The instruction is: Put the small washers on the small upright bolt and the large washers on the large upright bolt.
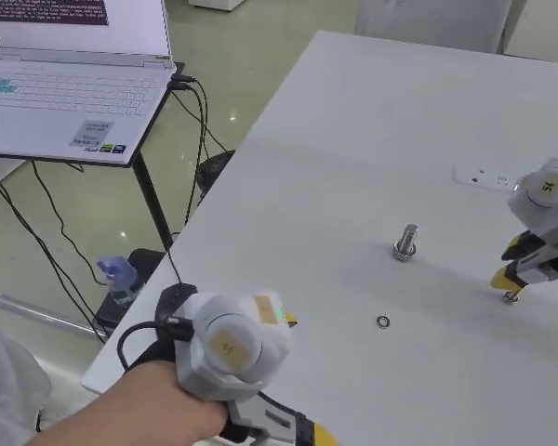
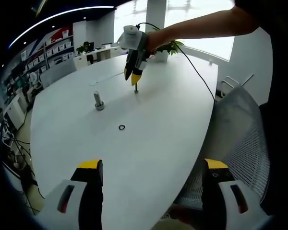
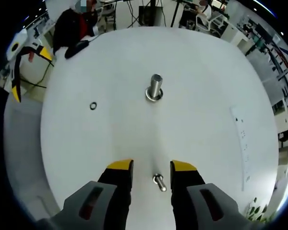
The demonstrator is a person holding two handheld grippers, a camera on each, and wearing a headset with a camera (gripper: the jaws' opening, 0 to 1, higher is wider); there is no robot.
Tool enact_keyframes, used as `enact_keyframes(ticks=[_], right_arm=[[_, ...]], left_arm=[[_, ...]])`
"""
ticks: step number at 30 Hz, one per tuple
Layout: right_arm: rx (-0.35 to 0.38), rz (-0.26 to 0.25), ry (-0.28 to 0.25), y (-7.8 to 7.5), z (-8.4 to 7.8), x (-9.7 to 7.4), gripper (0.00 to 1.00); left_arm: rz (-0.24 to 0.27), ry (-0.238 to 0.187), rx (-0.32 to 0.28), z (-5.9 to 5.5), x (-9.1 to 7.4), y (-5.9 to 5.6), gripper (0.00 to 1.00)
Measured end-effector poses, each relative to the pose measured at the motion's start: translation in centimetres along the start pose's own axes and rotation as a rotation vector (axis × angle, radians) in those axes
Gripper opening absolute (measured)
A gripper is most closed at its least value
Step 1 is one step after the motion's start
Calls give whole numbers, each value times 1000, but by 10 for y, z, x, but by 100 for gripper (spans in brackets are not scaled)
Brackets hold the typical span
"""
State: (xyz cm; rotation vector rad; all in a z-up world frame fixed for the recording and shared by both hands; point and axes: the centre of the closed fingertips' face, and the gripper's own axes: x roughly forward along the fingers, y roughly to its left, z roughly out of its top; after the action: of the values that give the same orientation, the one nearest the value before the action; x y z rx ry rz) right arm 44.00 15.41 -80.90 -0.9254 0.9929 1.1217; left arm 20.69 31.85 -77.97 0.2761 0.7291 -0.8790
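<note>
The white table [image 1: 353, 139] carries all task parts. The left gripper [image 2: 152, 165] hovers over the near left edge with its jaws spread wide, holding nothing. The right gripper [image 3: 152, 166] is at the right, its jaws partly open on either side of the small upright bolt [image 3: 159, 181] with a gap on both sides. The large upright bolt [image 1: 405, 242] stands mid-table, left of the small one. One washer [image 1: 382, 321] lies flat just nearer than the large bolt.

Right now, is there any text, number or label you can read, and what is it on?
Nothing reads for certain.
Laptop screen: text lines, blurred.
Laptop stickers: too small.
Right gripper top label: digits, unclear.
Left gripper top label: blurred.
White strip: marks, too small.
</note>
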Motion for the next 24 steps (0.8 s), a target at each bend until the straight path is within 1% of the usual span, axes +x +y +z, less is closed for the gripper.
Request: enact_keyframes(ticks=[2, 6, 10, 13, 19, 24], right_arm=[[-3, 6, -8, 4, 6, 1, 32], [-19, 15, -17, 14, 16, 3, 32], [-38, 27, -18, 27, 26, 3, 32], [-74, 39, -26, 39, 35, 3, 32], [-113, 64, -28, 55, 45, 11, 31], [-145, 95, -53, 71, 59, 17, 32]], left_arm=[[-2, 5, 6, -1, 0, 0, 85], [-3, -4, 7, 1, -3, -1, 85], [-3, -4, 13, 1, -4, 0, 85], [-2, -6, 16, 1, -6, 1, 85], [-2, -7, 16, 0, -7, 0, 85], [-3, -13, 11, -1, -7, -1, 85]])
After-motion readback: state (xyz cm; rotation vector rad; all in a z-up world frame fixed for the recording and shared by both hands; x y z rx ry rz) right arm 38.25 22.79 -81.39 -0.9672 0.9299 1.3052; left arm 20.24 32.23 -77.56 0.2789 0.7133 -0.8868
